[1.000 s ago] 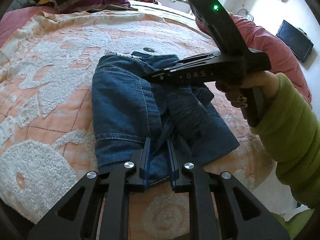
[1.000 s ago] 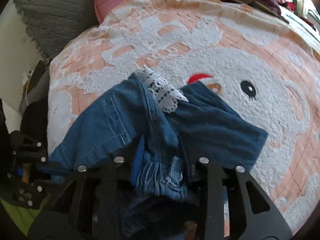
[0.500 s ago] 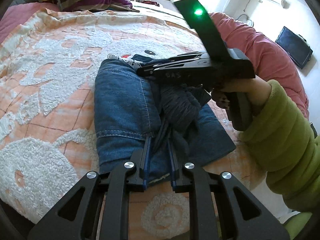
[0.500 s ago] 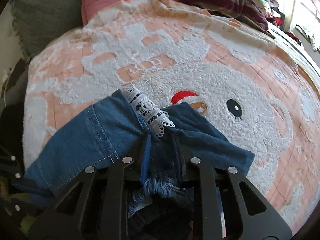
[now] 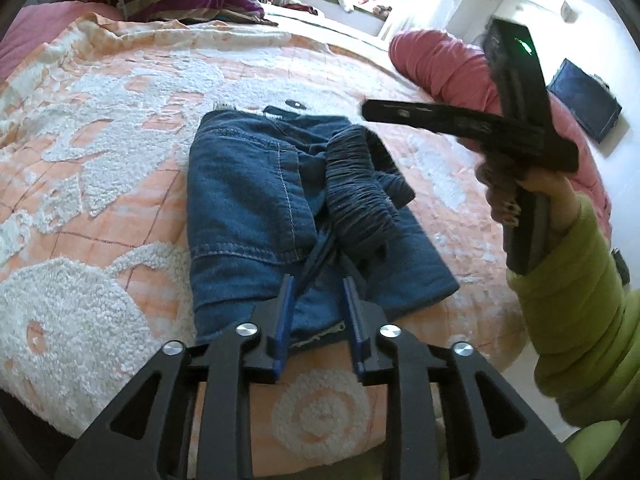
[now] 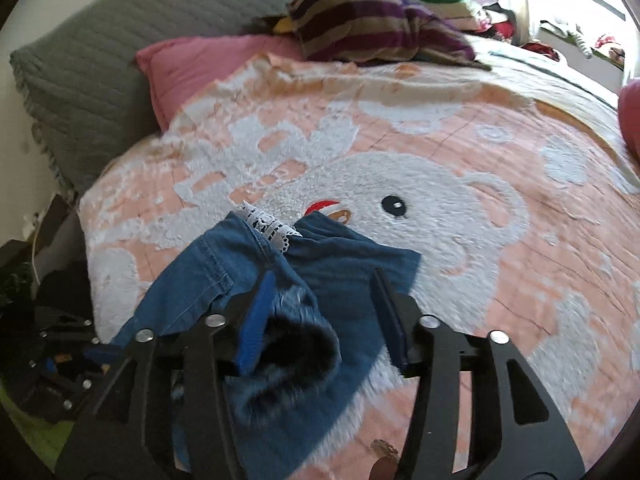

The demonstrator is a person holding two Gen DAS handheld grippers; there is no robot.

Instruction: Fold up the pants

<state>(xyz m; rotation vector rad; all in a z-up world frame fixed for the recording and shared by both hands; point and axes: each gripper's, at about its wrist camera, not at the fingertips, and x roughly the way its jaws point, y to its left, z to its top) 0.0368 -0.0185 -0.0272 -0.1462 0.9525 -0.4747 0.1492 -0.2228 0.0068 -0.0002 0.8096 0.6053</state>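
Note:
The blue denim pants [image 5: 248, 216] lie folded into a compact bundle on the peach blanket, with the dark elastic waistband [image 5: 356, 192] bunched on top. My left gripper [image 5: 318, 280] sits at the bundle's near edge, its fingers a little apart with a fold of denim between them. In the right wrist view the pants [image 6: 340, 264] show white lace trim [image 6: 268, 226] at the far end. My right gripper [image 6: 324, 292] is open and lifted just above the waistband, holding nothing. It also shows in the left wrist view [image 5: 472, 124], raised to the right of the pants.
The peach blanket with a white bear pattern [image 6: 440, 208] covers the bed. A grey pillow [image 6: 120, 40], a pink pillow [image 6: 208, 60] and a striped cushion [image 6: 372, 28] lie at the head. A pink bolster [image 5: 452, 68] lies at the right edge.
My right gripper opened, let go of the waistband and pulled up and away to the right. My left gripper's fingers spread slightly and stayed at the bundle's near edge.

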